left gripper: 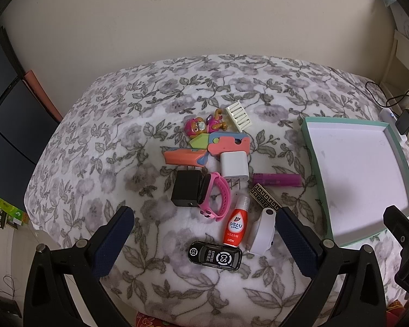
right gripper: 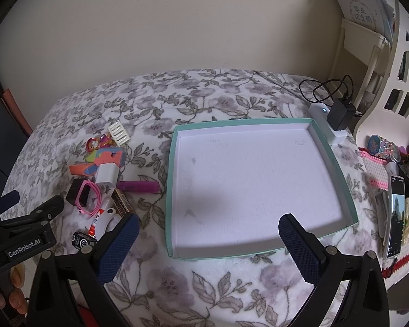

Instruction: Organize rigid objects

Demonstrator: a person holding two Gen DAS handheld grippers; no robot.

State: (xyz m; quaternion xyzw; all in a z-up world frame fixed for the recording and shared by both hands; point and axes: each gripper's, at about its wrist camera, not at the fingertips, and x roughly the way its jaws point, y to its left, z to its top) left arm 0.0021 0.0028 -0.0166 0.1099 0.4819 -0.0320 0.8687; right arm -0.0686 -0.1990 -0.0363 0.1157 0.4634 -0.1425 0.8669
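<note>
Several small objects lie in a cluster on the floral blanket: a black toy car (left gripper: pixel 216 256), a red stain-remover bottle (left gripper: pixel 235 226), a white oval device (left gripper: pixel 262 234), a pink watch (left gripper: pixel 214 196), a black charger (left gripper: pixel 185 192), a white charger (left gripper: pixel 234 166), a purple tube (left gripper: pixel 276 179), an orange toy gun (left gripper: pixel 218 145), a pup figure (left gripper: pixel 204 124) and a white comb (left gripper: pixel 238 115). My left gripper (left gripper: pixel 204 226) is open just above the near side of the cluster. My right gripper (right gripper: pixel 208 230) is open and empty over the near edge of the teal-rimmed white tray (right gripper: pixel 349 188), which is empty.
The tray (left gripper: pixel 313 158) lies right of the cluster. A white power strip with a black adapter (right gripper: pixel 340 114) and cable sits behind the tray. A phone (right gripper: pixel 395 215) and trinkets lie at the far right. The wall stands behind the bed.
</note>
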